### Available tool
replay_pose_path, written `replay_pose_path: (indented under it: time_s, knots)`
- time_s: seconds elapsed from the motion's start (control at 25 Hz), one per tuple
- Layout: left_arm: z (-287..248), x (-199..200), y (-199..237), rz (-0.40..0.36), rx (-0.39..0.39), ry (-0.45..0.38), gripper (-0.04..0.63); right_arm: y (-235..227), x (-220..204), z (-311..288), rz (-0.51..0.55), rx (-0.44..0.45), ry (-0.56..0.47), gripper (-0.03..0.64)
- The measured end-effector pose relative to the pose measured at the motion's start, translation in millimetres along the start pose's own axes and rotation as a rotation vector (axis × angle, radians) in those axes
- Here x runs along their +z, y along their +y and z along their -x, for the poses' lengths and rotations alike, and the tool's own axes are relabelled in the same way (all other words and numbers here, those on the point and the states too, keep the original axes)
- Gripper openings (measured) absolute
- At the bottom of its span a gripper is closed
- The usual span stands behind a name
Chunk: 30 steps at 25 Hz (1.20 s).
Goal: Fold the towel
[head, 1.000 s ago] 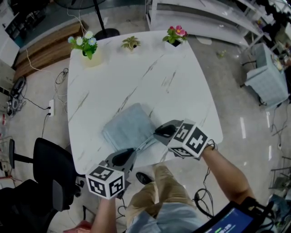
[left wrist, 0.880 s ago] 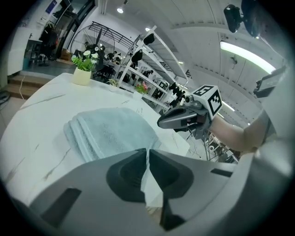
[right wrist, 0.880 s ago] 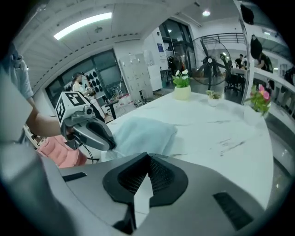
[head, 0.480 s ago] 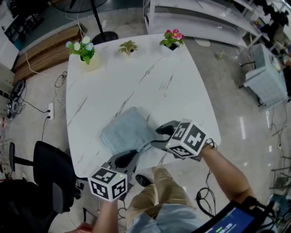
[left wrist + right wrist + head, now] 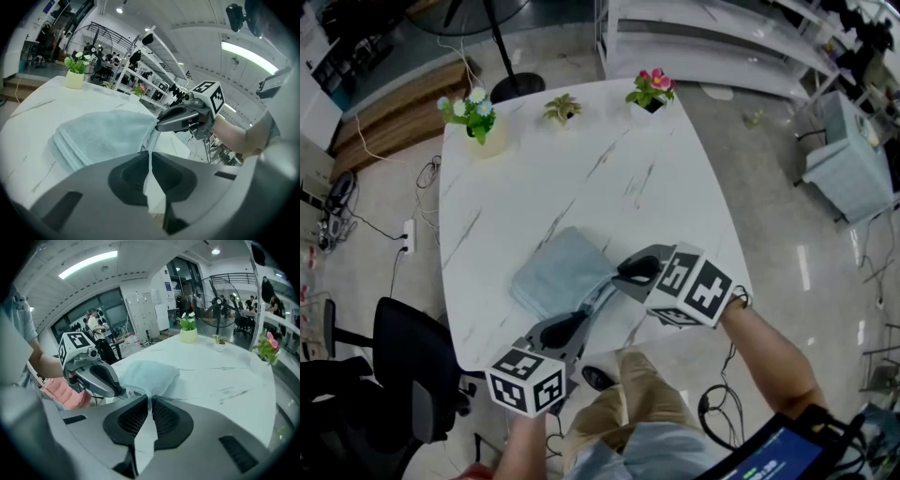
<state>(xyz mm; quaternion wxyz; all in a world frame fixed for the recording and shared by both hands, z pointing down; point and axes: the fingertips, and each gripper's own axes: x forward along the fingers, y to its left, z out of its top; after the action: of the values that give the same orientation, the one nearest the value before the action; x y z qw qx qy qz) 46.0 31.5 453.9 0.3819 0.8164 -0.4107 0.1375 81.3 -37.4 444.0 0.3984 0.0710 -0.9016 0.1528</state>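
- Left gripper (image 5: 149,152): the jaws are pressed together on a thin edge of the towel (image 5: 101,133). In the head view this gripper (image 5: 586,317) sits at 6 o'clock of the towel, over the near edge of the table, with its tips pointing toward 1 o'clock.
- Right gripper (image 5: 149,398): the jaws are closing, and a strip of the towel's edge is pinched between the pads. In the head view this gripper (image 5: 621,274) lies at 4 o'clock of the towel, with its tips pointing toward 9 o'clock.
- The two grippers' tips are near each other, and a short run of towel edge spans between them.
- Towel (image 5: 562,272): pale blue-grey terry cloth, folded into stacked layers. It lies on the near part of the table, toward 6 o'clock of the tabletop. Its near corner is drawn toward the grippers while the rest rests flat.
- Table (image 5: 581,159): a white top with grey marble veining and rounded corners.
- Three potted plants stand along the table's far edge. A pot of white and blue flowers (image 5: 473,111) is at 11 o'clock, a small green plant (image 5: 562,110) at 12 o'clock, and a pot of pink flowers (image 5: 650,89) at 1 o'clock.
- Floor: a black office chair (image 5: 403,347) is at 8 o'clock of the table, and cables (image 5: 389,225) are at 9 o'clock.
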Motion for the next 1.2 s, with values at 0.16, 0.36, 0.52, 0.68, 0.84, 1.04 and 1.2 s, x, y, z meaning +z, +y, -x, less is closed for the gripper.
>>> replay_pose_path:
  time_s: [0.16, 0.36, 0.52, 0.68, 0.84, 1.04, 1.2]
  knots:
    - [-8, -3, 0, 0.002, 0.001, 0.012, 0.025, -15, -14, -9, 0.048, -0.043, 0.029, 0.048]
    - [-25, -19, -3, 0.014, -0.008, 0.054, 0.025, -33, -57, -38, 0.079, -0.075, 0.089, 0.051]
    - [-28, -23, -9, 0.016, -0.013, 0.063, 0.025, -31, -57, -39, 0.109, -0.063, 0.077, 0.068]
    - [-10, -6, -19, 0.005, -0.026, 0.022, 0.025, -18, -36, -2, 0.110, 0.035, 0.015, 0.148]
    - [11, 23, -14, 0.018, -0.009, -0.066, 0.025, -25, 5, 17, 0.083, -0.008, -0.119, 0.018]
    - [-11, 12, 17, -0.008, 0.100, -0.001, 0.025, -19, -10, -25, 0.185, -0.038, -0.008, 0.018]
    - [-24, -5, 9, -0.022, 0.083, 0.067, 0.025, -7, -32, -26, 0.210, -0.007, 0.033, 0.018]
